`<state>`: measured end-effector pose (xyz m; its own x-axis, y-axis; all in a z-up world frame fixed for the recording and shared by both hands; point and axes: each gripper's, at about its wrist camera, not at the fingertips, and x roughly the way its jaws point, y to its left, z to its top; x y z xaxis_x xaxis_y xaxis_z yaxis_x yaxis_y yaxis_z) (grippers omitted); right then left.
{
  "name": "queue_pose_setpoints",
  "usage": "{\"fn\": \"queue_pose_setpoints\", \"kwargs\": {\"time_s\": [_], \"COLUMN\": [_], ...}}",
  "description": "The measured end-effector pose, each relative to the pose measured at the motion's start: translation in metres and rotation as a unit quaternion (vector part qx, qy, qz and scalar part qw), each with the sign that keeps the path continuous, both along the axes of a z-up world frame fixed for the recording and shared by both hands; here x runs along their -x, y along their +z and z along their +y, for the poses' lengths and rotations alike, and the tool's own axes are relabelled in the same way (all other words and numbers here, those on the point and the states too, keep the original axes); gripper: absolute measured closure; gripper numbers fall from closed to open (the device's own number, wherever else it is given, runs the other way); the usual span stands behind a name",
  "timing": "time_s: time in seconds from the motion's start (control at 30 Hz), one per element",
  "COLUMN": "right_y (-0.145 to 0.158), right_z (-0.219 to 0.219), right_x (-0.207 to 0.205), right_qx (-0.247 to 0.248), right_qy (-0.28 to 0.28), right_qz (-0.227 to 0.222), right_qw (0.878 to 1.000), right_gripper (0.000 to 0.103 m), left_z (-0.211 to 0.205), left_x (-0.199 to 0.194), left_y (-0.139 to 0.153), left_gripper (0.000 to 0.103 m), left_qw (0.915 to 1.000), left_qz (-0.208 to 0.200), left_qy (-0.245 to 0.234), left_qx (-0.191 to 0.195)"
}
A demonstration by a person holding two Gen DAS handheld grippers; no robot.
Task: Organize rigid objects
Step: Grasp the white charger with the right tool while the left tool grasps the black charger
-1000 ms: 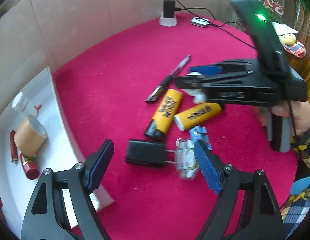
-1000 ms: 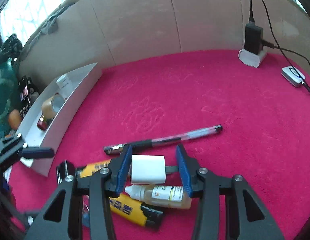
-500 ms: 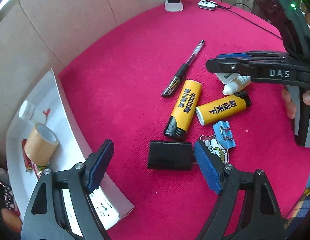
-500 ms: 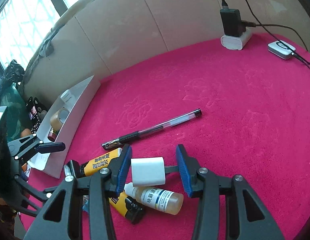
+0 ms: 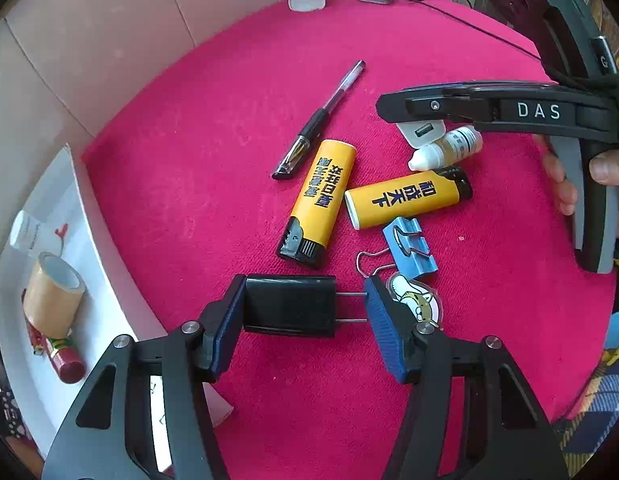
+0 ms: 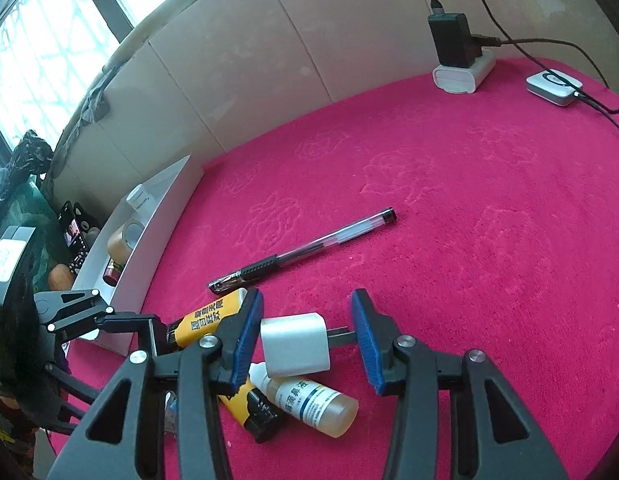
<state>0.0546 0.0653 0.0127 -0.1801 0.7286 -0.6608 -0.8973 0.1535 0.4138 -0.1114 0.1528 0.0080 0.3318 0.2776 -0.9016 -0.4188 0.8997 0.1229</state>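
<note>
A black charger plug lies on the red cloth between the pads of my left gripper. Its jaws are closing: one pad meets the plug's body, the other the tips of its prongs. My right gripper is shut on a white charger plug, one pad on its body and one on its prongs, above a dropper bottle. In the left wrist view the right gripper hangs over the same bottle. Two yellow lighters, a pen and a blue binder clip lie in between.
A white tray at the left edge holds a tape roll, a red tube and a small white bottle. A cartoon key charm lies beside my left gripper's right pad. A plugged-in adapter and a small white device sit at the back.
My left gripper's jaws have closed in from wide apart onto the black charger plug. The right gripper still holds the white plug and has rolled and drifted a little over the bottle.
</note>
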Motion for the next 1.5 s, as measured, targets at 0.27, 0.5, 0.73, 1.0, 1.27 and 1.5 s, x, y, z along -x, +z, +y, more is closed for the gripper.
{"fn": "queue_pose_setpoints", "kwargs": {"time_s": [0.27, 0.5, 0.73, 1.0, 1.27, 1.5], "right_y": [0.028, 0.066, 0.04, 0.011, 0.012, 0.088], "right_z": [-0.023, -0.036, -0.021, 0.018, 0.011, -0.019], "right_x": [-0.009, -0.011, -0.017, 0.024, 0.032, 0.034], "right_qx": [-0.04, -0.086, -0.013, 0.026, 0.028, -0.084], "right_qy": [-0.05, -0.07, -0.067, 0.03, 0.042, 0.001], "right_qz": [-0.001, -0.019, -0.053, -0.152, -0.187, -0.131], "right_qw": [0.998, 0.994, 0.996, 0.988, 0.981, 0.988], "right_gripper": [0.079, 0.092, 0.056, 0.042, 0.068, 0.068], "left_z": [-0.015, -0.026, -0.029, -0.03, -0.032, -0.033], "left_x": [0.027, 0.04, 0.052, 0.061, 0.074, 0.091], "left_y": [0.022, 0.046, 0.053, 0.064, 0.082, 0.102], "left_gripper": [0.044, 0.044, 0.044, 0.044, 0.044, 0.044], "left_qw": [0.9945, 0.9878, 0.9826, 0.9791, 0.9706, 0.9619], "left_qz": [-0.093, -0.143, -0.171, -0.189, -0.225, -0.246], "left_qy": [0.046, 0.06, 0.071, 0.075, 0.086, 0.114], "left_qx": [0.009, 0.005, 0.01, 0.014, 0.007, -0.034]}}
